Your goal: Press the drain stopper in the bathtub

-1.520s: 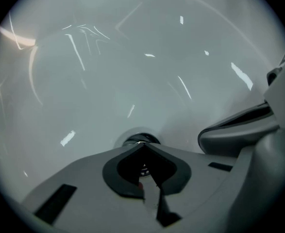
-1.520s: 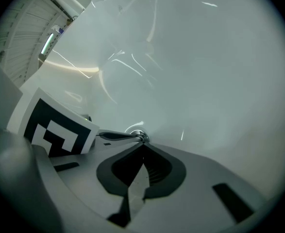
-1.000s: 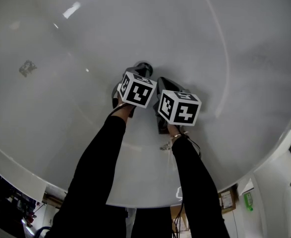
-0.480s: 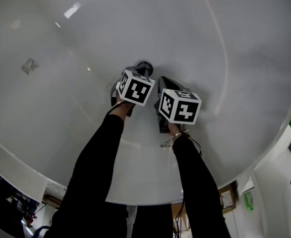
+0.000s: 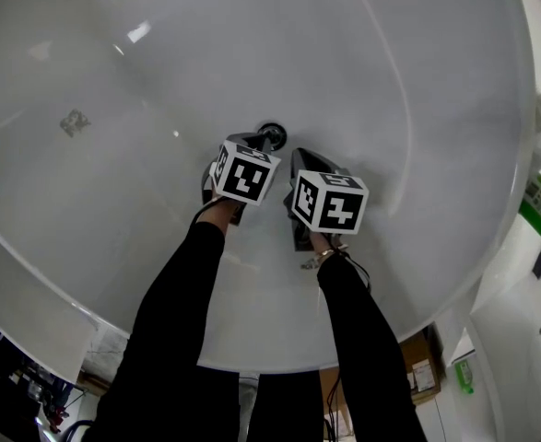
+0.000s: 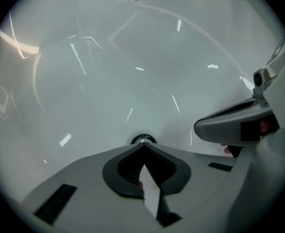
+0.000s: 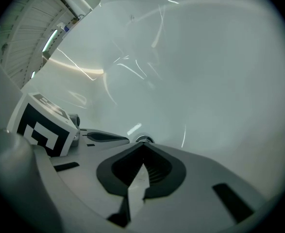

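Your left gripper, held out on a black-sleeved arm, has its jaws closed tip to tip with nothing between them. In the left gripper view the joined tip points straight at the small round dark-rimmed metal drain stopper, which sits in the floor of the glossy white bathtub, just beyond that tip. The head view puts the tip at the stopper's near edge, but no view shows whether it touches. Your right gripper is just beside the left one and a little farther back from the drain; its jaws are likewise shut and empty; its own view also looks along them toward the stopper, with the left gripper's black-and-white marker cube at that view's left.

On progress, I judge the approach done: both grippers are down in the tub and the left one is lined up on the stopper. The press itself is what is left, or at least nothing shows it as done; the stopper's height against the tub floor is too small to read, so you cannot say whether it sits up or down. The left jaws look the better placed to push.
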Action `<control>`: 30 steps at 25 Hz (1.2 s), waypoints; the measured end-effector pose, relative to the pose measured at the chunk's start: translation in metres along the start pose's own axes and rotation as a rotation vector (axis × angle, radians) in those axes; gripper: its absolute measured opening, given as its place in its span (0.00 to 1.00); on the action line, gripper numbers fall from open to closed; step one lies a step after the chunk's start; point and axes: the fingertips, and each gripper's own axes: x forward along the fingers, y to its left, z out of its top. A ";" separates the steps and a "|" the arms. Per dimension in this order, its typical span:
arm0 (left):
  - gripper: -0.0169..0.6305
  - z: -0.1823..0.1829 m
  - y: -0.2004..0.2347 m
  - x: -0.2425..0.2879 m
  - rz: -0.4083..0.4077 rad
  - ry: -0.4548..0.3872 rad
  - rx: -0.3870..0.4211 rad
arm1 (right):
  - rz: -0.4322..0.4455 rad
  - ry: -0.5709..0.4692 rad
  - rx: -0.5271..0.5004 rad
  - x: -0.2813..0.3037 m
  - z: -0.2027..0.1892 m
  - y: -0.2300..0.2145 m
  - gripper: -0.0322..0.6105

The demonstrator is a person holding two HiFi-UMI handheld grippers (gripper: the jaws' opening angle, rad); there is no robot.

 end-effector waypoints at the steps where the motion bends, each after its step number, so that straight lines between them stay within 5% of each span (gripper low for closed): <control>1: 0.04 0.001 -0.001 -0.003 0.000 -0.003 -0.001 | 0.003 0.000 -0.003 -0.001 -0.001 0.001 0.05; 30: 0.04 0.027 -0.023 -0.130 0.016 -0.136 0.047 | -0.010 -0.093 -0.066 -0.092 0.007 0.053 0.05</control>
